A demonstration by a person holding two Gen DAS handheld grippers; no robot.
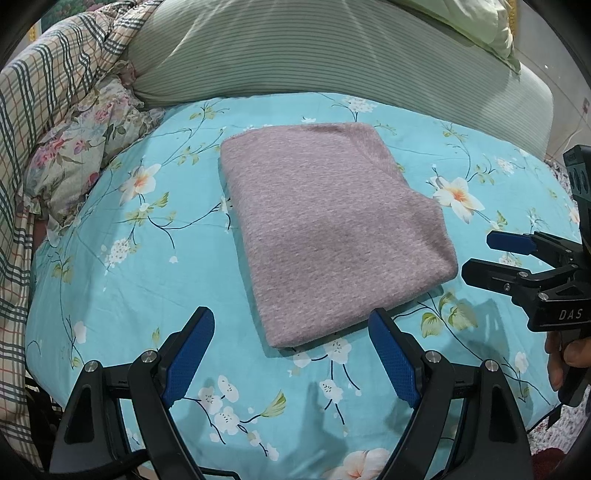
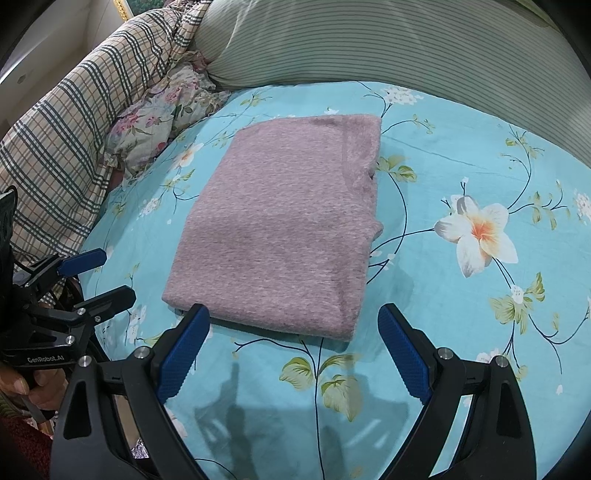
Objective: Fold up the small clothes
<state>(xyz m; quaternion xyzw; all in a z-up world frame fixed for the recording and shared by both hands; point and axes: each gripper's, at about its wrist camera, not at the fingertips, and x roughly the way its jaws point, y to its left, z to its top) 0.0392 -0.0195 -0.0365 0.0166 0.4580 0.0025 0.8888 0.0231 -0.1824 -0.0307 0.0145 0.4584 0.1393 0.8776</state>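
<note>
A mauve knitted garment lies folded into a flat rectangle on the turquoise flowered bedsheet; it also shows in the right wrist view. My left gripper is open and empty, just short of the garment's near edge; it also shows at the left of the right wrist view. My right gripper is open and empty, its left fingertip at the garment's near edge. It appears at the right of the left wrist view, beside the garment's right corner.
A green striped bolster runs along the far side of the bed. A plaid quilt and a flowered pillow are heaped at the left. A pale green pillow lies at the far right.
</note>
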